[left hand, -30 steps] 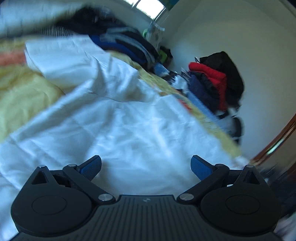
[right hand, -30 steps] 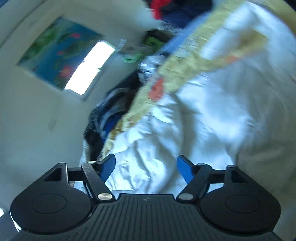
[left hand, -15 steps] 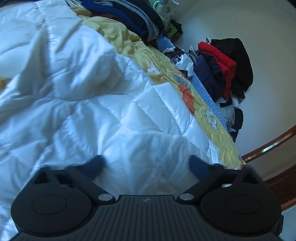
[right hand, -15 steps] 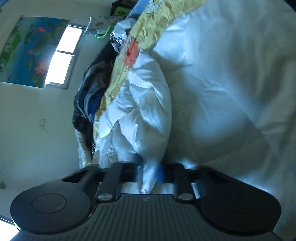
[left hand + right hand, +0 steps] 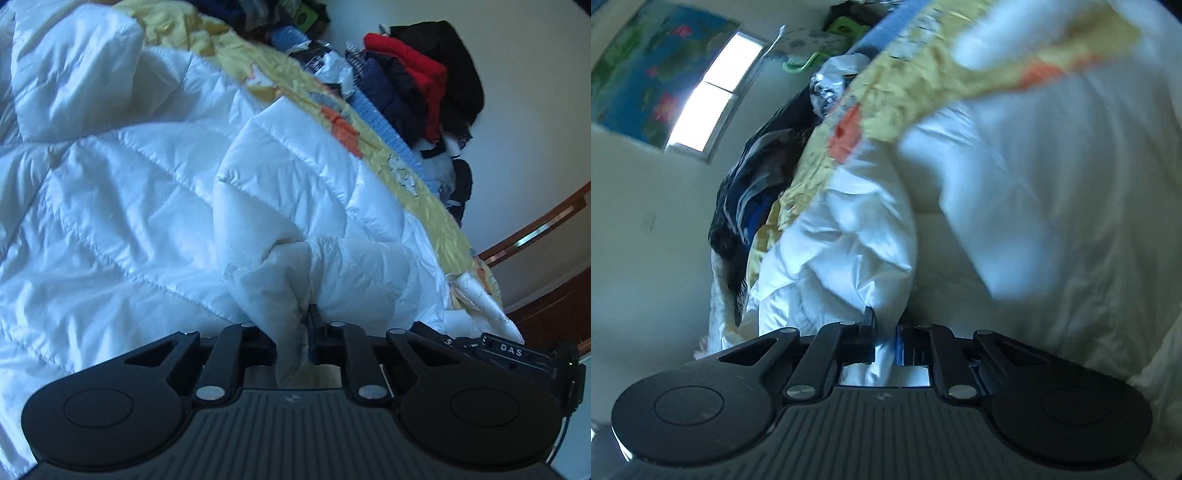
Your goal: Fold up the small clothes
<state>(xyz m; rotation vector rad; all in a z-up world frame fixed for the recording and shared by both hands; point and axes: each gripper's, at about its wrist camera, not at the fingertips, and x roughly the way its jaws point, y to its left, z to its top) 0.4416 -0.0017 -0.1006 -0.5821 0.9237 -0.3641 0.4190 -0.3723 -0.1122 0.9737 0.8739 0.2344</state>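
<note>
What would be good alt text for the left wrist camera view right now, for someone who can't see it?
The left gripper, its jaws closing, pinches a bunched fold of a white quilted jacket spread over a yellow patterned bedspread. Beyond the bed's far edge, a heap of red, navy and black clothes sits against a pale wall.

One white quilted jacket [image 5: 122, 192], one yellow bedspread [image 5: 424, 199], two claws.
</note>
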